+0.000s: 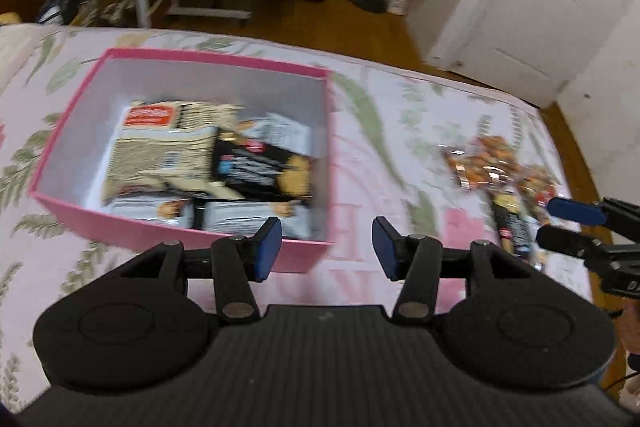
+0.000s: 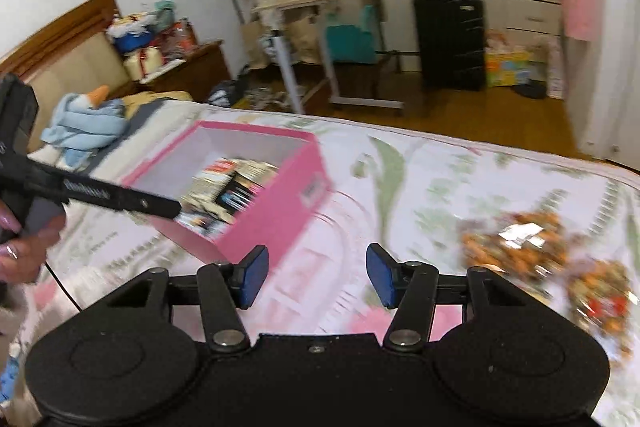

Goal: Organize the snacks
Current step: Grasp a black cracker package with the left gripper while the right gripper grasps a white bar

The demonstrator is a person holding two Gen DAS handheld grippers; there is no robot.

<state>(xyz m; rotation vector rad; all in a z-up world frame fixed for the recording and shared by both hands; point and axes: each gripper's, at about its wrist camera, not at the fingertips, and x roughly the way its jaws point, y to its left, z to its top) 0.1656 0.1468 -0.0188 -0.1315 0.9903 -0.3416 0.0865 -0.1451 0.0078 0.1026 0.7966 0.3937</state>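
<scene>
On the floral pink bedspread (image 1: 384,131), the open pink cardboard box (image 1: 132,227) already holds several black and cream snack packets (image 1: 172,151); the loose orange-wrapped snacks (image 2: 520,243) lie well apart to its right. Left gripper (image 1: 326,247) and right gripper (image 2: 318,277) both spread wide, empty. Judgement: take the right one down over a single wrapper, pinch at mid-body, not the whole pile.

box (image 1: 132,227): pink outside, white inside
snack packets in box (image 1: 168,151): beige, black, white, with an orange-red label
loose snack packets (image 2: 516,247): orange-brown, silver glints
bedspread (image 1: 380,131): pale pink, green leaf print
left gripper pads (image 1: 269,247): blue on black
suitcase (image 2: 448,39): black
</scene>
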